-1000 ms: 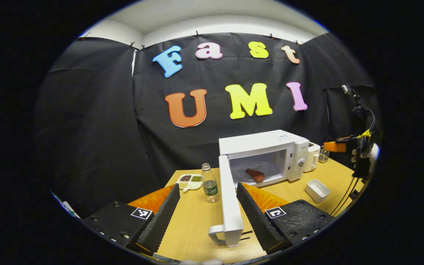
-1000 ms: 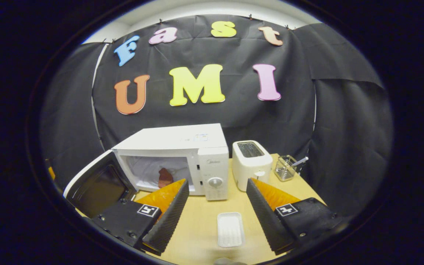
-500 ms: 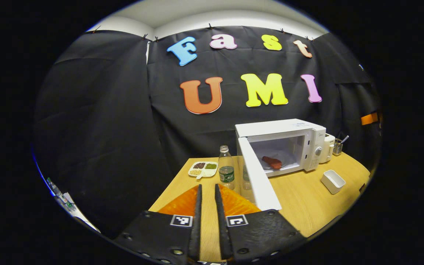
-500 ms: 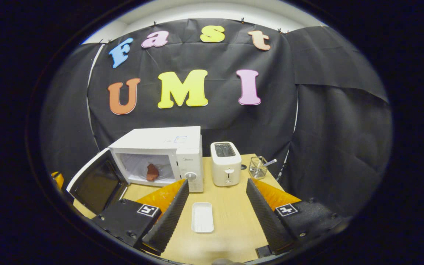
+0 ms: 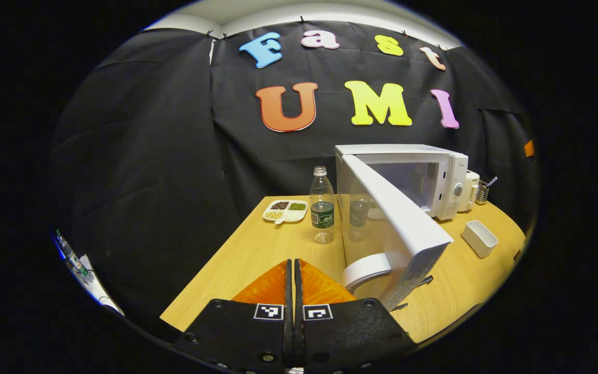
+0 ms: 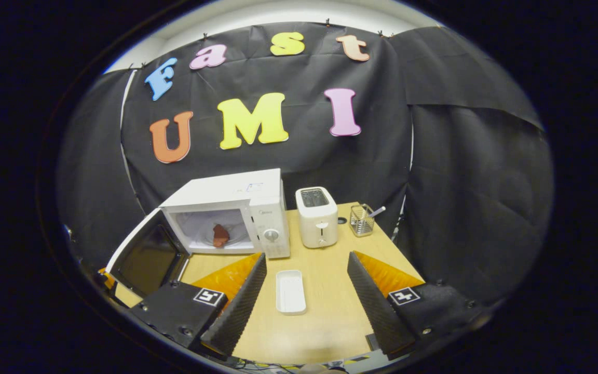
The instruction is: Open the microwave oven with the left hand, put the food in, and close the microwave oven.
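One microwave (image 6: 236, 210), one toaster (image 6: 317, 216), one bottle (image 5: 322, 205).

White microwave oven (image 6: 236, 208), door (image 6: 146, 254) with dark window | reddish-brown food (image 6: 220, 235) inside | cream toaster (image 6: 317, 217) at right | white tray (image 6: 289, 291) near | light wood table (image 5: 268, 249) | clear bottle (image 5: 322, 205), green label | white divided plate (image 5: 285, 211), brown, green and tan fillings
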`<state>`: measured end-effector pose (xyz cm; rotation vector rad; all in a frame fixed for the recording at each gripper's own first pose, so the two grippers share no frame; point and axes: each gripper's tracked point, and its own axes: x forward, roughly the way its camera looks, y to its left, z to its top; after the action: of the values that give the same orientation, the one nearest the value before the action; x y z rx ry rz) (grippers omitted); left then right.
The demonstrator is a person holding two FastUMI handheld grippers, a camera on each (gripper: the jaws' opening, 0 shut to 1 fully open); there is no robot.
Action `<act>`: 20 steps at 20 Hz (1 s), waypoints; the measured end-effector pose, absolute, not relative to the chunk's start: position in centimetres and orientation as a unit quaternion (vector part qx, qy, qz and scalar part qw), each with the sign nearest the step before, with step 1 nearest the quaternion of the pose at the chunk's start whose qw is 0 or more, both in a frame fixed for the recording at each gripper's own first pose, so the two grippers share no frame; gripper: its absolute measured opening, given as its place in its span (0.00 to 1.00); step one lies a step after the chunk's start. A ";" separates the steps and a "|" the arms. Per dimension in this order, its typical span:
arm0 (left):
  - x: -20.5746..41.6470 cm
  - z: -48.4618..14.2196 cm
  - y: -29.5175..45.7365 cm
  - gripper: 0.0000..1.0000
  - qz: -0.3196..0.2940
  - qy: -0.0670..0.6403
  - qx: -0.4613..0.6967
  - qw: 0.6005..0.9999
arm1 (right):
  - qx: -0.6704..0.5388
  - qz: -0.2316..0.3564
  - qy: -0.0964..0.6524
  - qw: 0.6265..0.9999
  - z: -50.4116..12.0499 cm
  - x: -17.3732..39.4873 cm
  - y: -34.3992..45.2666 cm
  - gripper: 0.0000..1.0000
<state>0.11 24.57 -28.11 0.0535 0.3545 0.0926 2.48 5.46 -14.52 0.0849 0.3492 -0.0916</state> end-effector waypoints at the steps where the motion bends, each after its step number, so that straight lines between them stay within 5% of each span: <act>1: 0.1 -28.5 24.2 0.00 0.043 0.179 0.028 0.983 | 0.040 -0.046 0.173 0.983 -14.4 2.4 5.4 0.91; 2: 0.3 -28.9 24.0 0.00 0.044 0.183 0.028 0.982 | 0.039 -0.046 0.174 0.983 -14.3 2.4 5.3 1.00; 3: 0.4 -29.2 23.5 0.00 0.040 0.188 0.027 0.981 | 0.037 -0.046 0.173 0.983 -14.1 2.3 5.2 0.91; 4: 0.1 -29.2 23.1 0.00 0.033 0.189 0.022 0.981 | 0.036 -0.048 0.172 0.983 -14.0 2.2 5.1 1.00; 6: -0.2 -29.1 21.4 0.00 0.017 0.191 0.017 0.981 | 0.038 -0.049 0.172 0.983 -14.0 2.2 4.8 0.91; 7: -0.2 -29.0 20.4 0.00 0.009 0.190 0.021 0.982 | 0.040 -0.049 0.173 0.983 -14.1 2.3 4.6 1.00; 14: 0.5 -28.5 12.0 0.00 -0.054 0.188 0.016 0.981 | 0.070 -0.049 0.179 0.980 -14.4 1.8 3.2 1.00; 15: 0.8 -28.4 10.8 0.00 -0.062 0.186 0.019 0.980 | 0.067 -0.049 0.178 0.980 -14.4 1.7 2.8 0.91; 19: 2.9 -28.4 6.4 0.00 -0.088 0.182 0.021 0.979 | 0.079 -0.040 0.188 0.978 -15.0 1.8 1.9 1.00; 20: 3.4 -28.3 5.3 0.00 -0.094 0.180 0.021 0.979 | 0.081 -0.039 0.191 0.977 -15.3 1.9 1.5 0.91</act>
<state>3.45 5.28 -28.25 0.0430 0.3629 -0.1898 1.94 1.50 -15.26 0.1637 0.3845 -0.0782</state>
